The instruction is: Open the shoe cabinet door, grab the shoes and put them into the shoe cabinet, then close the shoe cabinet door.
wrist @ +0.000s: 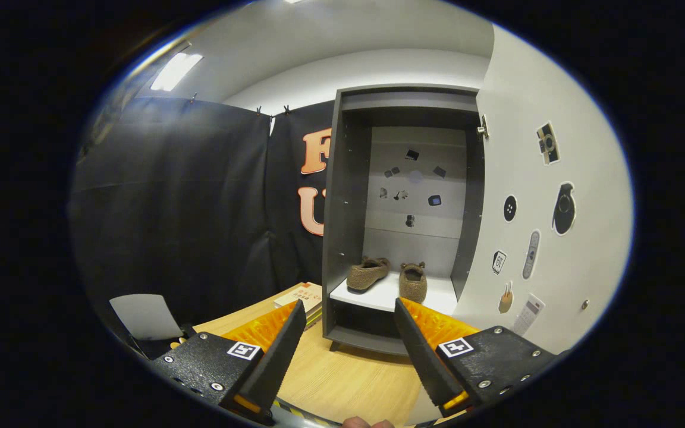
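Far off to my left a pale sheet [145, 316] leans near the dark cloth wall [170, 202], just past the edge of the wooden tabletop [342, 380]. Next along, one flat book [302, 295] lies on the wood beside the cabinet's foot; its cover carries print too small for me to read. My gripper [349, 324] hangs over the tabletop with its two fingers spread wide and nothing between them, the left finger [280, 351] pointing toward the book, the right finger [420, 351] toward the cabinet's lower edge. Beyond them stands one shoe cabinet [345, 202], its inside open to me. On its white shelf [378, 297] sit two fuzzy brown shoes: the left shoe [367, 273] lies angled with its toe turned toward the right, the right shoe [413, 281] points straight back, and the two are near each other but apart. The cabinet's back panel [414, 232] bears several small dark stickers, too small for me to count surely. To the right, the cabinet door [556, 249] is swung fully open, and I count about eight stickers on its inner face; none has writing I can read.
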